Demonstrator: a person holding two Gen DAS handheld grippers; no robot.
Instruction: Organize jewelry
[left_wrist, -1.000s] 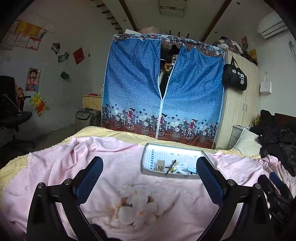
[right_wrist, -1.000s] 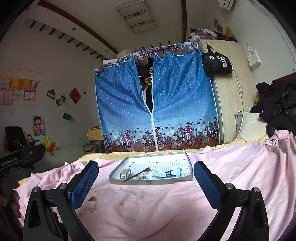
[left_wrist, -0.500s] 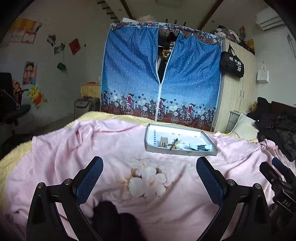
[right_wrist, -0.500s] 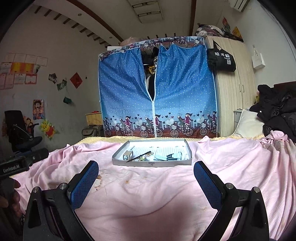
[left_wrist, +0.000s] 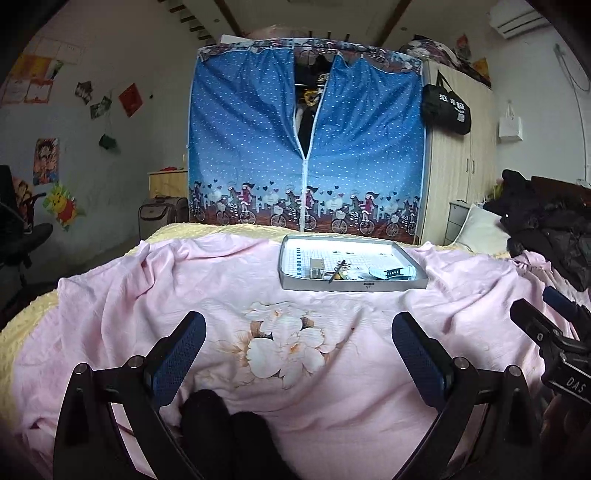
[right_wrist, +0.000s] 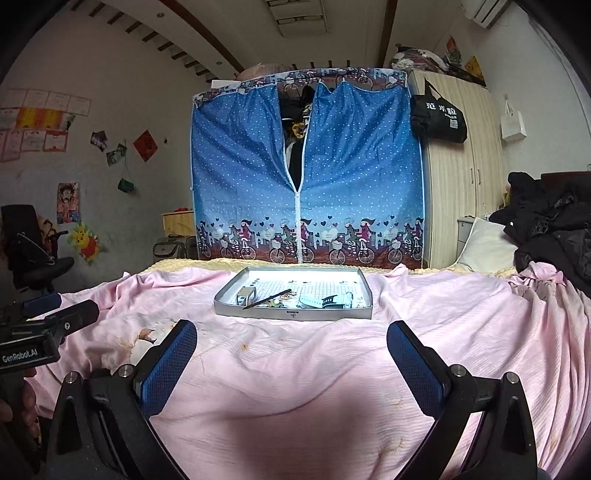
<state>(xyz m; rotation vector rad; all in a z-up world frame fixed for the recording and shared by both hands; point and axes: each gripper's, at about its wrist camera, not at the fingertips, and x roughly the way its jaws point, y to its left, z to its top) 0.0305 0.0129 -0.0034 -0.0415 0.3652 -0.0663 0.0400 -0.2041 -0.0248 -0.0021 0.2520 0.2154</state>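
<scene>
A: Right wrist view: tray (right_wrist: 291, 314) flat on pink blanket (right_wrist: 314, 369), well ahead, for reach by either tool. Inside: small box (right_wrist: 246, 295), dark stick (right_wrist: 266, 298), pale strap-like piece (right_wrist: 325, 301).

B: Claws?

A: Right gripper (right_wrist: 291, 363) spread wide, empty. Left gripper (left_wrist: 298, 356) same, low over blanket, apart from tray.

B: Unclear?

A: Small jewelry bits too tiny to name. Dark lump (left_wrist: 225, 432) under left gripper unidentifiable.

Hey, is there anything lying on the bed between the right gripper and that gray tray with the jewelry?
Nothing visible. Only bare, wrinkled pink blanket lies between the open right gripper and the tray.
</scene>
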